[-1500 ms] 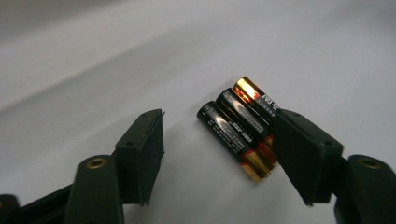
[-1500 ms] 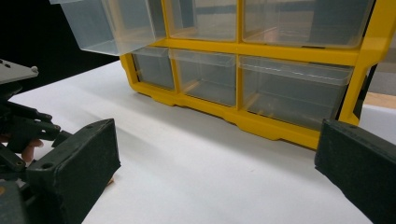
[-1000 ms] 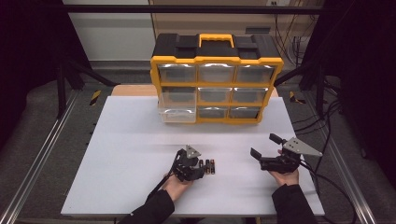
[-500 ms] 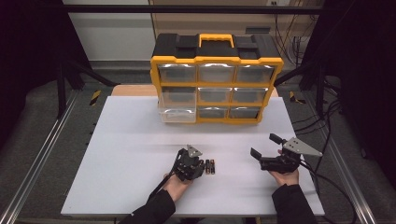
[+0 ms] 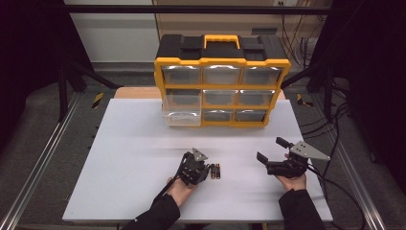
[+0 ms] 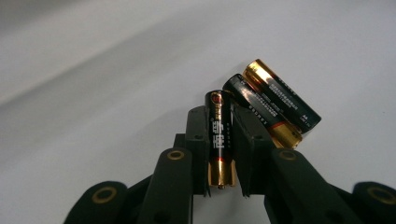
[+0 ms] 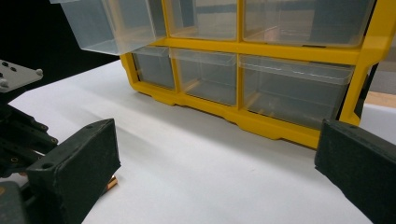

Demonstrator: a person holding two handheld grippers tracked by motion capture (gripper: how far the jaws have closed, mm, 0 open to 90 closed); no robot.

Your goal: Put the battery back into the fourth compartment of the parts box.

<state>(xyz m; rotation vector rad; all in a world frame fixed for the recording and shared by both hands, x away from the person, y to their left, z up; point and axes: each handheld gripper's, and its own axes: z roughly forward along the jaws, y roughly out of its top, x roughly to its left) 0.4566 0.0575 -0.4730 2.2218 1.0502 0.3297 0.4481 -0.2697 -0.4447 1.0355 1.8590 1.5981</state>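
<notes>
The left gripper [image 6: 220,140] is clamping one AA battery [image 6: 219,140] beside two others [image 6: 275,105]. The right gripper [image 5: 273,151] is hanging wide open over bare white table [image 5: 134,143], well apart from the yellow drawer organizer [image 5: 222,81].

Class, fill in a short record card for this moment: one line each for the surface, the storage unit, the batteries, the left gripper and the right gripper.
surface: white table
storage unit: yellow organizer with clear drawers, bottom-left drawer pulled out
batteries: three; one battery between the jaws, two loose batteries beside it
left gripper: shut on one battery
right gripper: open, holding nothing, above the table
</notes>
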